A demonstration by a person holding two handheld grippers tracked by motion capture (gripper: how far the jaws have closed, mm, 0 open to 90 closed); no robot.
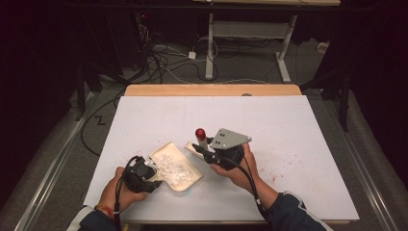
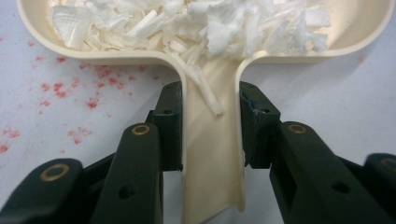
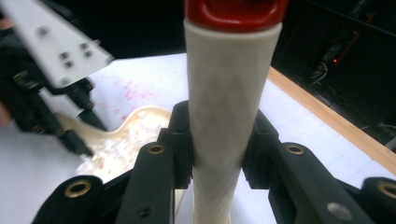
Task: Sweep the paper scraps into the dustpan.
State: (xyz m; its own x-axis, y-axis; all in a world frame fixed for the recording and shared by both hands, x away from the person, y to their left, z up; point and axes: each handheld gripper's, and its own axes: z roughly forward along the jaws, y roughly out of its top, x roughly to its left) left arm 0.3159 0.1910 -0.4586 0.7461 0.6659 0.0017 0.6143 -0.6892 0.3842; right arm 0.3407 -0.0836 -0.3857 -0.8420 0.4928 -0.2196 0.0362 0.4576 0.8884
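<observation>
My left hand-held gripper point(image 1: 153, 174) is down near the bench's point(image 1: 298, 144) front edge, left of the middle, and it is pinching the dustpan point(image 1: 185, 174) by its handle. In the left gripper view the cream handle runs straight up between my two black jaws, both pads pressed flat against its sides, left hand-held gripper point(image 2: 211, 130) clamped tight on the dustpan point(image 2: 212, 158). The pan itself lies flat on the white bench top, long axis running from the handle at my jaws out toward the far edge and a bit to the right, mouth pointing away from me. It is heaped with white paper shreds point(image 2: 196, 23); a few strands trail down into the handle channel. Red specks point(image 2: 60, 88) dot the bench beside it.

My right hand-held gripper point(image 1: 204, 150) sits just to the right of the pan, around the middle of the bench, and it is squeezed on the brush point(image 1: 200, 137) by its white handle. In the right gripper view the brush point(image 3: 229, 93) stands up between my jaws, right hand-held gripper point(image 3: 218, 149) closed on it, red cap at the top, the long axis close to upright, leaning slightly toward the far edge.
</observation>
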